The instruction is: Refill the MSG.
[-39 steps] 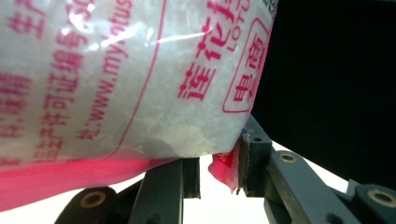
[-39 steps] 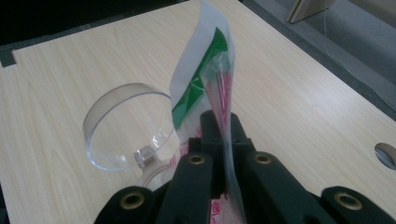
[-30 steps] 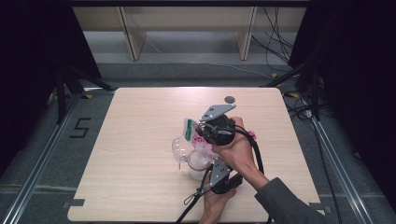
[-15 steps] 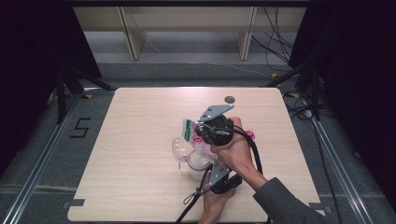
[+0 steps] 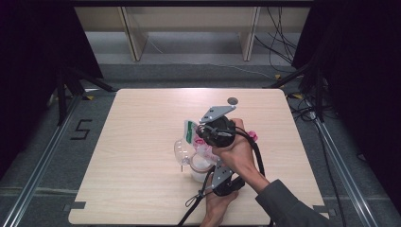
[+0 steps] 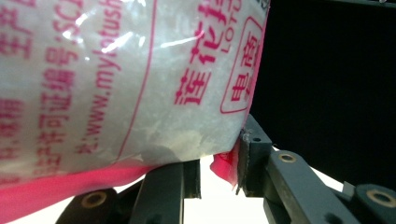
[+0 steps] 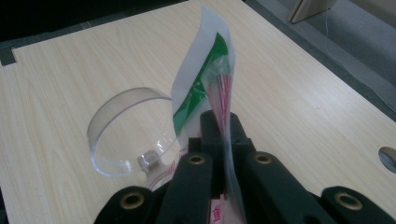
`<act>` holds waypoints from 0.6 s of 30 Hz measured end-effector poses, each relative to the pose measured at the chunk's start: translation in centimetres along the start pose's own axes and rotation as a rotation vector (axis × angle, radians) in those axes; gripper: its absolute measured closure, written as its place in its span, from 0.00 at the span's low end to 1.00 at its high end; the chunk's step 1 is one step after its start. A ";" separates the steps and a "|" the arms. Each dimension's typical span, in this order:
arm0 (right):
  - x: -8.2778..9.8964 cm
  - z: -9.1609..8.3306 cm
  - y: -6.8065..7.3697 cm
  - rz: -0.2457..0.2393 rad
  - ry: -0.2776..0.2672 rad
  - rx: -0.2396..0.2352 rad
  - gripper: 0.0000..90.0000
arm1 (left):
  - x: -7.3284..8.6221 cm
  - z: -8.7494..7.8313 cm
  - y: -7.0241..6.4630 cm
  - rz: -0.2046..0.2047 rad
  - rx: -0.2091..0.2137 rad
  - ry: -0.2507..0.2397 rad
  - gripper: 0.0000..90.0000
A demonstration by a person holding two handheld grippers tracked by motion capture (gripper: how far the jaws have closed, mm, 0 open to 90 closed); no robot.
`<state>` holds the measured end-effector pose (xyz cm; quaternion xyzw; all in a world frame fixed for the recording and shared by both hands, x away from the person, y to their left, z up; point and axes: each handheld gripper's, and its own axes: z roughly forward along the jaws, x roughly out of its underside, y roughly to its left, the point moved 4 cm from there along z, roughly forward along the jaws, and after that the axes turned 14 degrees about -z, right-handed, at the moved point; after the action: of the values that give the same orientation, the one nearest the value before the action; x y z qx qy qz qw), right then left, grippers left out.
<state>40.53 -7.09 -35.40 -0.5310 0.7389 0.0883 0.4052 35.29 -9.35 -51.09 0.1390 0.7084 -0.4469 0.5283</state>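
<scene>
A clear plastic bag (image 5: 198, 142) with pink print and white grains hangs over the table's middle. My right gripper (image 5: 201, 134), the upper one under a grey plate, is shut on the bag's thin top edge (image 7: 219, 88), whose green and white strip sticks up past the jaws of the right gripper (image 7: 219, 126). My left gripper (image 5: 208, 163) comes from below; the bag's pink bottom seam (image 6: 70, 186) lies in the jaws of the left gripper (image 6: 219, 161), which stand a little apart around it. Under the bag sits a white jar (image 5: 198, 169) with a clear round lid (image 7: 126, 130) tipped open.
The wooden table (image 5: 142, 118) has bare room to the left and behind. A small dark round spot (image 5: 232, 100) marks its far edge, seen also as a dark spot (image 7: 387, 158) at the right. Black cables (image 5: 194, 203) trail off the near edge.
</scene>
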 end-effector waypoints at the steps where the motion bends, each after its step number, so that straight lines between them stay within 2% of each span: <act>1: 0.0 0.0 0.0 0.004 0.003 0.003 1.00 | 0.0 0.0 0.0 0.000 0.004 0.002 0.82; 5: -0.1 0.0 0.0 0.002 0.000 0.006 1.00 | -0.1 0.1 0.0 0.001 0.008 -0.003 0.82; 7: -0.1 -0.1 0.0 0.004 0.007 -0.004 1.00 | -0.2 0.2 -0.1 -0.019 0.017 -0.014 0.82; 8: -0.1 0.0 0.1 0.016 0.012 0.002 1.00 | -0.1 0.1 0.1 -0.005 0.017 0.003 0.82; 13: 0.0 0.5 0.3 0.009 0.015 0.009 1.00 | -0.1 0.2 0.1 -0.008 0.017 0.003 0.82; 14: 0.0 0.5 0.4 0.012 0.014 0.007 1.00 | -0.1 0.0 0.1 -0.008 0.006 0.010 0.82; 16: 0.0 0.6 0.4 0.008 0.020 0.007 1.00 | -0.1 0.1 0.1 -0.013 0.004 0.009 0.82; 17: 0.1 0.5 0.1 -0.021 0.039 0.005 1.00 | 0.0 0.1 0.1 -0.009 0.010 0.010 0.82; 18: 0.0 0.6 0.3 0.003 0.028 0.008 1.00 | 0.0 0.2 0.0 -0.009 0.023 0.004 0.82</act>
<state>40.56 -6.59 -35.93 -0.5294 0.7458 0.0788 0.3966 35.44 -9.45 -51.10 0.1428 0.7050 -0.4572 0.5230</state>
